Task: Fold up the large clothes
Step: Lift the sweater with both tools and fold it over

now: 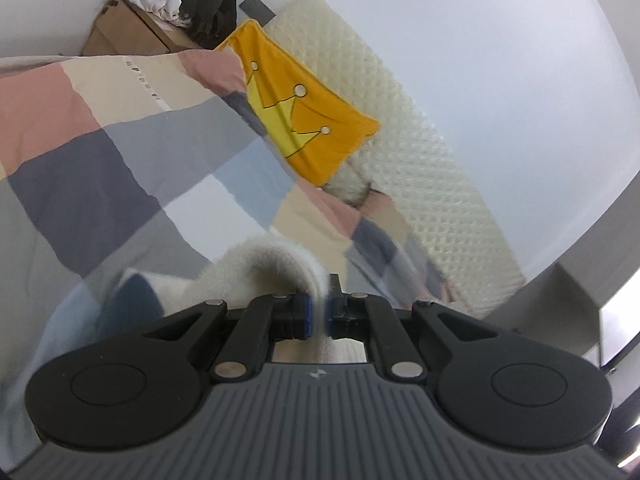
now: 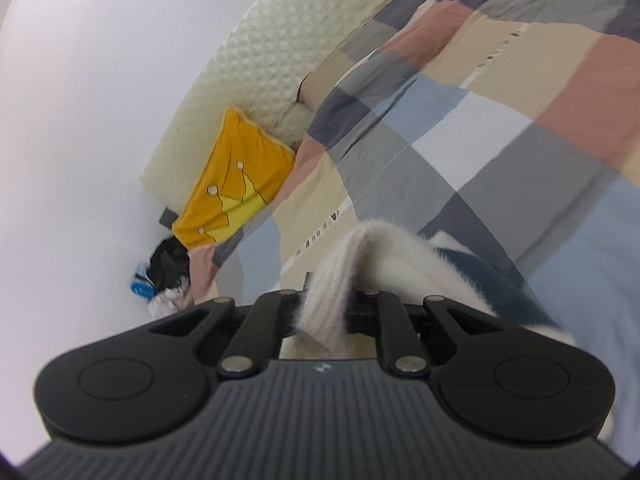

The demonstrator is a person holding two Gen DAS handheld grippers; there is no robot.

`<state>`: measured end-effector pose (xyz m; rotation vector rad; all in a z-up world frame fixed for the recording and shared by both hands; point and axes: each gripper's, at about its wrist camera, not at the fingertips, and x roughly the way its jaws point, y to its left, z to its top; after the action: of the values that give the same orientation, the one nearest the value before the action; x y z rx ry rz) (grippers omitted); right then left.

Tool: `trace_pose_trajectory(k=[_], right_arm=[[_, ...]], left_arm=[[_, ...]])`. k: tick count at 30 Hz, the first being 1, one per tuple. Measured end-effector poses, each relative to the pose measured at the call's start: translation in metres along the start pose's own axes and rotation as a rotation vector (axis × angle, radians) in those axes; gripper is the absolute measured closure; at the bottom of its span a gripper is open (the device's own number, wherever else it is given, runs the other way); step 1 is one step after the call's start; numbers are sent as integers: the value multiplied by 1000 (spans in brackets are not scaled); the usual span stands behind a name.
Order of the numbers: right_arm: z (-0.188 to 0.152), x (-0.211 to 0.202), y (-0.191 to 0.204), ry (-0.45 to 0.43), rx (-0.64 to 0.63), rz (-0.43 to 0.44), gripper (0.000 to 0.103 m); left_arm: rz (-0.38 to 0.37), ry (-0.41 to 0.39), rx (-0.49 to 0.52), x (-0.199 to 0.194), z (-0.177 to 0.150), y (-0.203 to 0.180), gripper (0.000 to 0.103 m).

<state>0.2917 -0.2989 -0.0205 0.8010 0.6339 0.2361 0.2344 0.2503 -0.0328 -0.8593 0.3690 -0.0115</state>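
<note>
- Left gripper: jaws clenched on a thin edge of the fuzzy white garment, low centre of the left wrist view, cloth arching up and away to the left.
- Right gripper: jaws clamped on a ribbed white band of the same garment, low centre of the right wrist view; a dark teal patch of the garment trailing to the lower right.
- Garment hanging between both grips above the checked bedspread, filling the left and middle of the left view.
- Yellow crown cushion and quilted cream headboard in the upper middle, well apart from the garment; pile of clothes on a cardboard box at upper left.
- Probably carrying the held edge across for a fold.
- Best done by keeping both grips firm, edge taut and level between them, no sag in the middle.
- Best lowered onto a flat stretch of bedspread, clear of the cushion.
- Release only once the edge lies aligned; risk of thin fuzzy cloth slipping from the left pinch.
</note>
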Motion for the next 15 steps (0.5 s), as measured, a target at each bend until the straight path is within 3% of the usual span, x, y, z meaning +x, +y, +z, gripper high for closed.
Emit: trace_pose_trajectory(k=[3, 9, 12, 15], right_arm=[[0, 33, -9, 16, -18, 3, 90], [-2, 93, -30, 89, 42, -10, 89], [-9, 109, -40, 95, 61, -10, 89], [-7, 128, -47, 96, 62, 19, 89]], left_arm=[[10, 4, -7, 31, -3, 27, 95], [39, 29, -135, 87, -9, 80, 95], [66, 24, -95, 102, -12, 88, 95], [41, 20, -96, 117, -5, 96, 95]])
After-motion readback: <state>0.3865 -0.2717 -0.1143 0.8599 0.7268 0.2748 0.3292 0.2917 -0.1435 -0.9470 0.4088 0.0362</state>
